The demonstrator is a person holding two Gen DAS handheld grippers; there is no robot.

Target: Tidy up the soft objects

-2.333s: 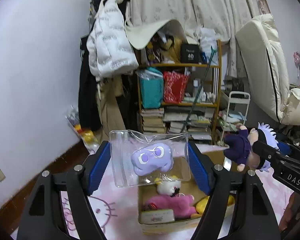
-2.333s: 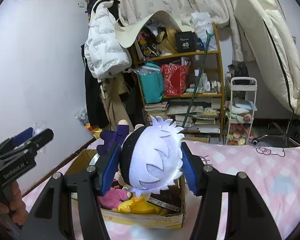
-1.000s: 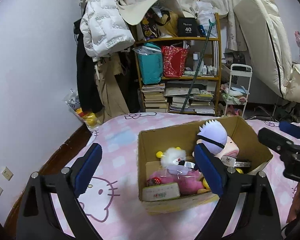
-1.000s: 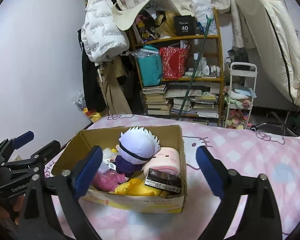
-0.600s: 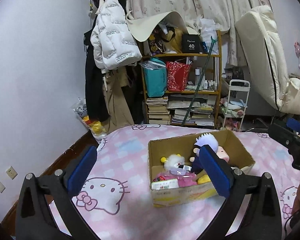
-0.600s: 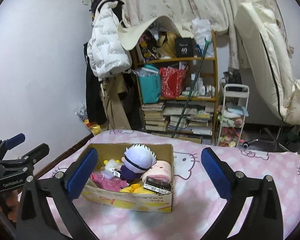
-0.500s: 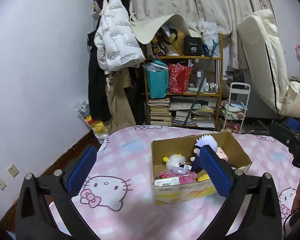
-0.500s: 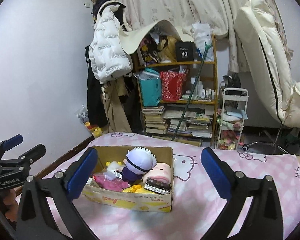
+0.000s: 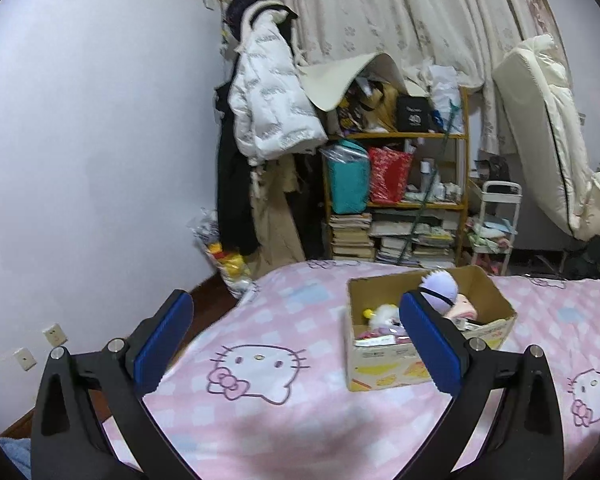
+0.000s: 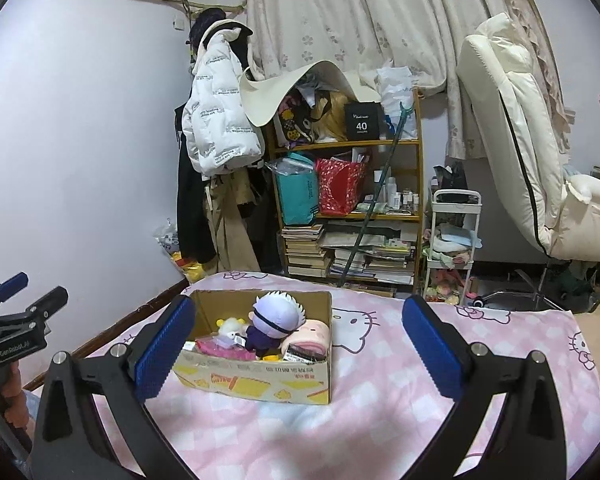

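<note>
Both claws, left claw [image 9: 296,342] and right claw [image 10: 298,350], hang released and empty above the bed [image 10: 380,412], near a box [image 10: 256,380] holding a white-haired doll [image 10: 276,316].

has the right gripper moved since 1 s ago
Yes. The right gripper has pulled back and up from the box, which looks smaller, with more bed around it.
</note>
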